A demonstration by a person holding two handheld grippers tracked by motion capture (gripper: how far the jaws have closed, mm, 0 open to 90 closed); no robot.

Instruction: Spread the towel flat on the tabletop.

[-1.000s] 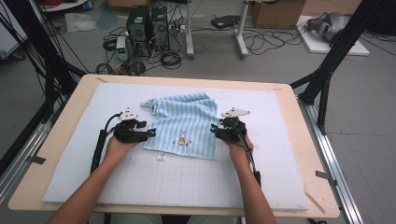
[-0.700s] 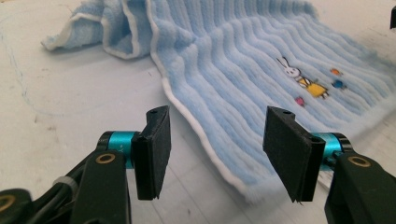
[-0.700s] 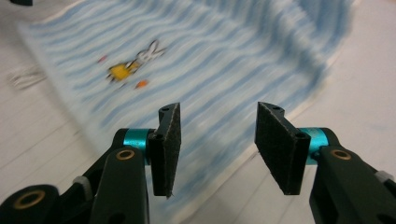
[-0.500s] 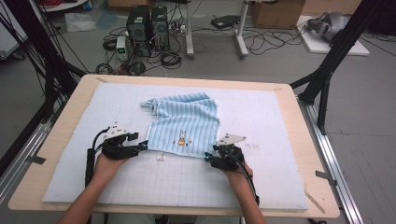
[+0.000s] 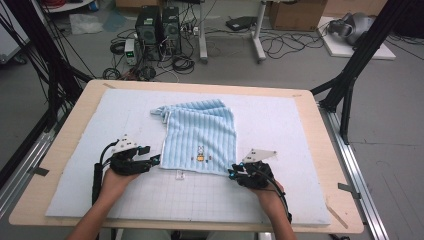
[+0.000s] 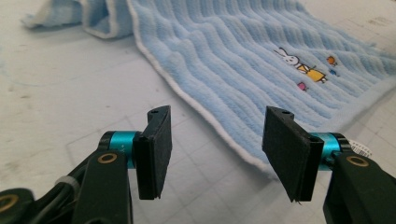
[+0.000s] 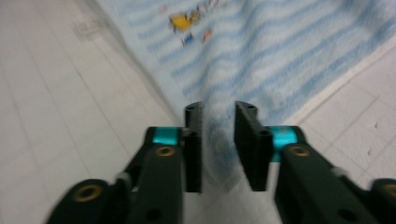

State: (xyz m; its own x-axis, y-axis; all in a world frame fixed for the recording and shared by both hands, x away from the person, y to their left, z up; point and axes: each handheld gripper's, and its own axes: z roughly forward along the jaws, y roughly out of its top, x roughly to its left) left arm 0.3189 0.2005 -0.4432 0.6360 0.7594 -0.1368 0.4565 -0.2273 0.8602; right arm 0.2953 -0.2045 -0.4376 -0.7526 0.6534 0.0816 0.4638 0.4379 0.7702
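A blue towel (image 5: 200, 137) lies flat mid-counter (image 5: 75, 107). The right hand-held gripper (image 5: 235, 175), jaws just closing, straddles its near corner without yet pinching; the left hand-held gripper (image 5: 156, 161) gapes beside the other corner. One-sided pulling could bunch the cloth.
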